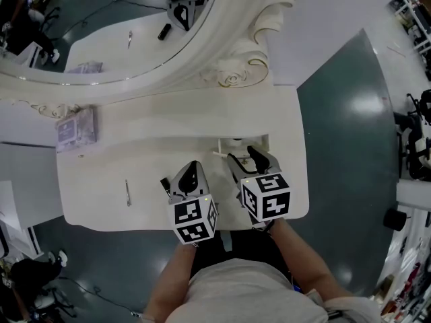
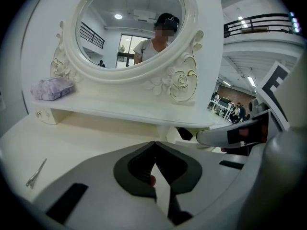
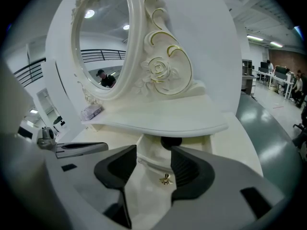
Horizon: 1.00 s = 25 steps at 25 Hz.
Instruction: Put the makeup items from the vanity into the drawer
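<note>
A small drawer point(image 1: 236, 148) under the vanity shelf stands open, with a gold knob point(image 3: 166, 178) on its front. A dark round item point(image 3: 171, 142) lies at its back. My right gripper point(image 3: 156, 164) is open, its jaws on either side of the drawer front, nothing between them. My left gripper point(image 1: 192, 168) hovers just left of it, jaws shut with tips touching. A small reddish spot shows between its pads; I cannot tell what it is. A short black tube point(image 1: 163, 183) lies on the tabletop beside the left gripper. A metal hair clip point(image 1: 127, 192) lies further left.
A lilac pouch point(image 1: 74, 128) sits on the raised shelf point(image 1: 202, 116) at the left. The ornate oval mirror point(image 1: 135, 25) rises behind the shelf. The tabletop's front edge point(image 1: 135, 227) runs just below both grippers. A dark floor surrounds the vanity.
</note>
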Available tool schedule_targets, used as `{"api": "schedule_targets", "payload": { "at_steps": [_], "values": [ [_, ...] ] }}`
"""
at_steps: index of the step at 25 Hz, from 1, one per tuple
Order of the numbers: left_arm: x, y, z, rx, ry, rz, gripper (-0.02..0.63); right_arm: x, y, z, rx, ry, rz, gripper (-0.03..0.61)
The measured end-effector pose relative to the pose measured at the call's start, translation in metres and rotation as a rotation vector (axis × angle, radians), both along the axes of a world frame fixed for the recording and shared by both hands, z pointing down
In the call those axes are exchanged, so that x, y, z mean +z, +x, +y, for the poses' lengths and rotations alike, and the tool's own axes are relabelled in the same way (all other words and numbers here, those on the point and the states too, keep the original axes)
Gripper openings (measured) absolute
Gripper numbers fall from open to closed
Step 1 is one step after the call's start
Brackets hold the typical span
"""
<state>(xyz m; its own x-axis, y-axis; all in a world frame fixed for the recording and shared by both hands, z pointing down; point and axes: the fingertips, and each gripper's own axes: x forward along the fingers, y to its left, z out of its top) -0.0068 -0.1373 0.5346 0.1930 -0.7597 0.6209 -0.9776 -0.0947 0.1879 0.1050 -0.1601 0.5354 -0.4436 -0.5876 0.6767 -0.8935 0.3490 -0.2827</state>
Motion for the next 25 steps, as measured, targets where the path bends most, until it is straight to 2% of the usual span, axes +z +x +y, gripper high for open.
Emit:
{"api": "schedule_targets", "payload": {
  "at_steps": [20,25],
  "values": [
    [-0.025,-0.004,0.014,0.005,0.058,0.006,0.005,-0.027,0.005,0.018,0.051,0.063,0.010,0.213],
    [-0.036,-0.007,0.018,0.005,0.085,0.009,0.005,-0.037,0.004,0.025,0.061,0.083,0.009,0.175]
  ]
}}
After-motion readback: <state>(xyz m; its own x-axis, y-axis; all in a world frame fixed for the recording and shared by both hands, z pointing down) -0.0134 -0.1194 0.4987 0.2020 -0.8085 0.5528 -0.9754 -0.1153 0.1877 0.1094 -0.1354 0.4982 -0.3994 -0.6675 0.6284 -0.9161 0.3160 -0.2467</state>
